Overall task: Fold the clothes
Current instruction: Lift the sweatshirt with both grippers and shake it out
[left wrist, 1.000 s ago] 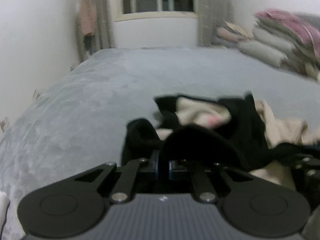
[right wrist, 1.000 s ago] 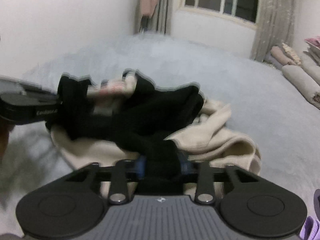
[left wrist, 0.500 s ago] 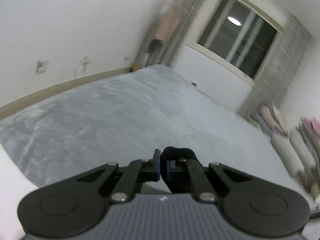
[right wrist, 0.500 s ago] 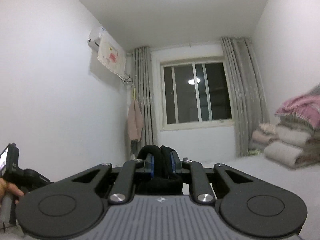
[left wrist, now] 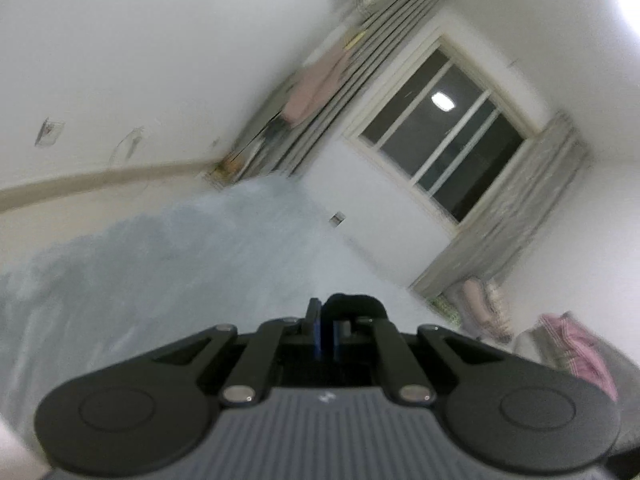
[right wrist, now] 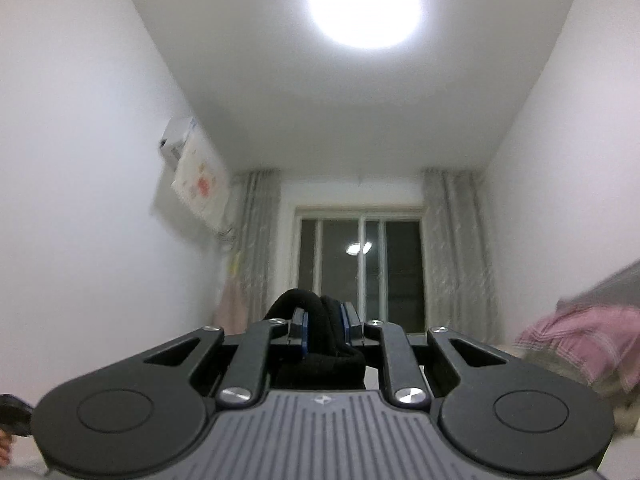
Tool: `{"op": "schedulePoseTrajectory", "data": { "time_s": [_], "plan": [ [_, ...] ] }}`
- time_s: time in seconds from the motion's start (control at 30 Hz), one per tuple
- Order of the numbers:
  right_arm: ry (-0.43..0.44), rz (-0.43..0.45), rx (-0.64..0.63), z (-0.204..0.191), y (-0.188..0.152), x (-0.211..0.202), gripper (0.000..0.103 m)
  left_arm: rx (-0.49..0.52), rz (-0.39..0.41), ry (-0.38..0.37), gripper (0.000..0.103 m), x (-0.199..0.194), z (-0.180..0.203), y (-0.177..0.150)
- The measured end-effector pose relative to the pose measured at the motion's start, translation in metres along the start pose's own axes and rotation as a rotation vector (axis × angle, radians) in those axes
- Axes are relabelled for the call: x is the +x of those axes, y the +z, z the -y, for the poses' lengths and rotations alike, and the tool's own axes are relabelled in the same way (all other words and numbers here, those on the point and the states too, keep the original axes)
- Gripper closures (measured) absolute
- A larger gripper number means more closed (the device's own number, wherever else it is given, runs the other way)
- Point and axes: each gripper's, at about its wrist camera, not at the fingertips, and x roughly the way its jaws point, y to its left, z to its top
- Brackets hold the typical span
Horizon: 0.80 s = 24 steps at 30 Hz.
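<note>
My left gripper [left wrist: 326,330] is shut on a fold of the black garment [left wrist: 354,306], which bulges just past the fingertips; the rest hangs out of sight below. It is raised and tilted above the grey bed [left wrist: 172,264]. My right gripper [right wrist: 322,330] is shut on a thick bunch of the same black garment [right wrist: 320,320] and points up toward the window and ceiling. The beige garment is not in view.
A window [left wrist: 440,136] with grey curtains [left wrist: 508,224] stands at the far wall. Folded pink and grey bedding [left wrist: 568,344] is stacked at the right, also in the right wrist view [right wrist: 580,336]. A ceiling lamp [right wrist: 364,4] glares overhead.
Both grippers have lifted the black garment up off the bed and the beige pile. The views swung from the bed up to the walls, window and ceiling.
</note>
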Motion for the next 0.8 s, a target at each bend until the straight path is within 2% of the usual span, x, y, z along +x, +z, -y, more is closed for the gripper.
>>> {"op": "schedulePoseTrajectory", "data": {
  "time_s": [0.07, 0.17, 0.23, 0.3, 0.33, 0.37, 0.4, 0.43, 0.5, 0.57, 0.63, 0.7, 0.8],
  "plan": [
    [-0.061, 0.017, -0.013, 0.002, 0.013, 0.014, 0.087, 0.002, 0.009, -0.017, 0.099, 0.002, 0.004, 0.016],
    [-0.154, -0.061, -0.040, 0.004, 0.004, 0.055, 0.087, -0.017, -0.015, 0.034, 0.099, 0.032, -0.008, 0.027],
    [-0.173, -0.203, -0.072, 0.004, -0.032, 0.097, 0.087, -0.002, -0.080, 0.091, 0.096, 0.069, -0.032, 0.015],
    [-0.180, -0.371, -0.129, 0.004, -0.083, 0.138, 0.087, 0.001, -0.165, 0.152, 0.078, 0.102, -0.054, 0.000],
    [-0.197, -0.464, -0.170, 0.003, -0.117, 0.153, 0.087, -0.011, -0.222, 0.194, 0.078, 0.118, -0.067, -0.009],
    [-0.223, -0.557, -0.212, 0.001, -0.153, 0.165, 0.086, -0.025, -0.241, 0.221, 0.078, 0.123, -0.076, -0.014],
    [-0.244, -0.645, -0.244, 0.000, -0.188, 0.173, 0.084, -0.038, -0.260, 0.248, 0.076, 0.129, -0.084, -0.020],
    [-0.260, -0.726, -0.259, 0.000, -0.219, 0.176, 0.075, -0.051, -0.277, 0.273, 0.072, 0.134, -0.092, -0.025],
    [-0.262, -0.863, -0.255, 0.003, -0.266, 0.166, 0.063, -0.066, -0.264, 0.252, 0.043, 0.127, -0.091, -0.024],
    [-0.240, -0.916, -0.216, 0.004, -0.288, 0.145, 0.058, -0.080, -0.251, 0.231, 0.034, 0.119, -0.090, -0.022],
    [-0.242, -0.923, -0.184, 0.008, -0.292, 0.122, 0.045, -0.085, -0.236, 0.224, 0.028, 0.109, -0.086, -0.022],
    [-0.205, -0.921, -0.113, 0.011, -0.289, 0.103, 0.041, -0.082, -0.220, 0.230, 0.023, 0.096, -0.081, -0.024],
    [-0.125, -0.910, 0.015, 0.017, -0.278, 0.077, 0.034, -0.059, -0.245, 0.239, 0.018, 0.081, -0.078, -0.040]
  ]
}}
